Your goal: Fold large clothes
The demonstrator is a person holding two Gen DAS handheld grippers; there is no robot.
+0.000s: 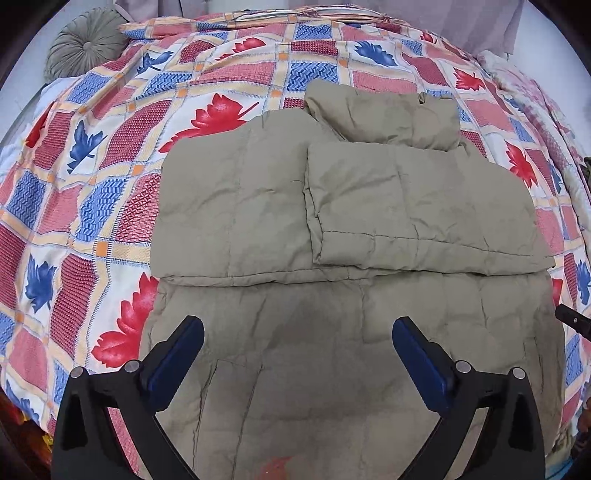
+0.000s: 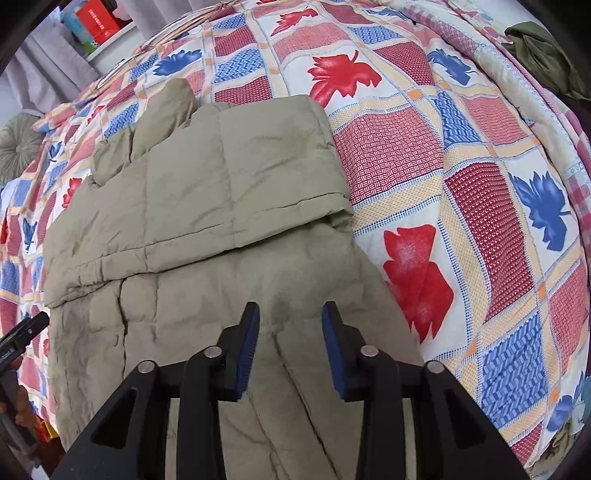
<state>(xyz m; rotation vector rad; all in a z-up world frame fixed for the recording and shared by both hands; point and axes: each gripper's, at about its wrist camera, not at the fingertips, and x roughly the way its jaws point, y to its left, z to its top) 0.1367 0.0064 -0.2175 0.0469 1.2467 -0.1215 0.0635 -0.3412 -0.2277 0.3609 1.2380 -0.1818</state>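
Observation:
A khaki quilted jacket [image 1: 258,206] lies partly folded on a patterned bedspread [image 1: 122,122]. Both sleeves are laid across its upper half, the collar at the far end. My left gripper [image 1: 297,328] hangs above the jacket's near half, jaws wide apart with nothing between them. In the right wrist view the same jacket [image 2: 207,192] fills the left and middle. My right gripper [image 2: 290,314] is over its near right part, jaws partly apart, and no cloth is pinched between the pads. The right gripper's tip [image 1: 572,319] shows at the right edge of the left wrist view.
The bedspread [image 2: 461,177] with red and blue leaves spreads on every side. A round grey cushion [image 1: 86,44] lies at the far left. Dark green cloth [image 2: 550,55] sits at the far right, and boxes on a shelf [image 2: 96,22] stand behind the bed.

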